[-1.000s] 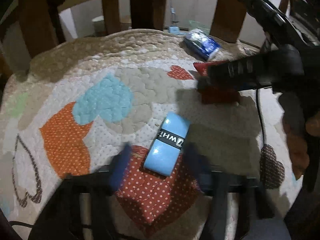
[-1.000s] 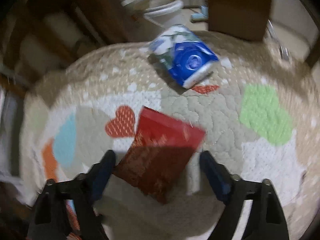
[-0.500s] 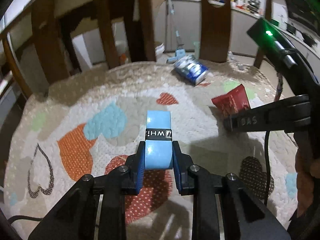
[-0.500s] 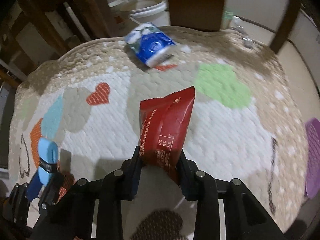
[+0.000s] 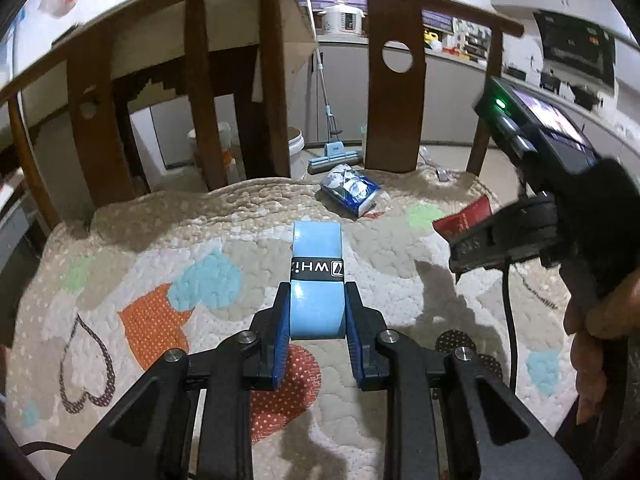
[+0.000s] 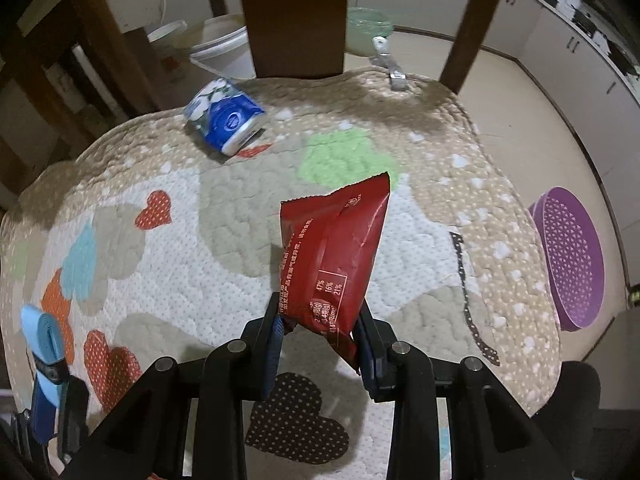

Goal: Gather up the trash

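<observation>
My left gripper is shut on a light blue pack with a black band, held up off the quilted heart-pattern mat. My right gripper is shut on a red snack wrapper, also lifted above the mat. In the left wrist view the right gripper shows at the right with the red wrapper poking out. The right wrist view catches the blue pack at the lower left. A blue and white tissue pack lies near the mat's far edge.
Dark wooden chair slats rise behind the mat. White buckets and a mop stand on the floor beyond. A purple round mat lies on the floor at the right. A person's hand grips the right tool.
Both grippers closed on their items and lifted them off the mat: the left took the blue pack, the right took the red wrapper. Both views now look further out.
</observation>
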The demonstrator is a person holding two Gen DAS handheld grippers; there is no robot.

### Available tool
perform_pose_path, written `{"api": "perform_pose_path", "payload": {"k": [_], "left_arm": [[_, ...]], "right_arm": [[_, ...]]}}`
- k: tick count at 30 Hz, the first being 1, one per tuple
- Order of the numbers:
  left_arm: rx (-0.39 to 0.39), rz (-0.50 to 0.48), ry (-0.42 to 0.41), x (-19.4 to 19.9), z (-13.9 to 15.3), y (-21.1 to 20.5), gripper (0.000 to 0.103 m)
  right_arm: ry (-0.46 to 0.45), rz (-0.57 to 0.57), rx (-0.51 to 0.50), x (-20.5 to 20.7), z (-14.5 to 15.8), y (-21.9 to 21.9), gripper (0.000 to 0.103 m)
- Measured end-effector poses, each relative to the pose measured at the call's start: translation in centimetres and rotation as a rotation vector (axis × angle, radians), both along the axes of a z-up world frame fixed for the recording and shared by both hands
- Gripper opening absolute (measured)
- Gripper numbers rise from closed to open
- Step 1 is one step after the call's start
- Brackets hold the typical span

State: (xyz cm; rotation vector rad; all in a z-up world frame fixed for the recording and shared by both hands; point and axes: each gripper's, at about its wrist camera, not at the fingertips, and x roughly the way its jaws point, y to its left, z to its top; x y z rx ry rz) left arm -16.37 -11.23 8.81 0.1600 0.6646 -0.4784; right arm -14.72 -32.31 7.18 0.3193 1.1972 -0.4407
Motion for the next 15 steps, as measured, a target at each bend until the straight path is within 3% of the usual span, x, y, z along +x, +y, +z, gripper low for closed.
{"api": "perform_pose_path", "payload": {"k": [8,15], "left_arm": [[-0.07,0.029,0.079,1.7,-0.5,1.3,0.024],[-0.151,0.07,0.135,4.2,-0.5,4.6,0.024]], "right_arm": [[-0.019,0.017,0.028,-1.3,-0.8,-0.2,0.035],[-0.164,0.033,0.1,-5.4,1.4,-2.4,0.035]]}}
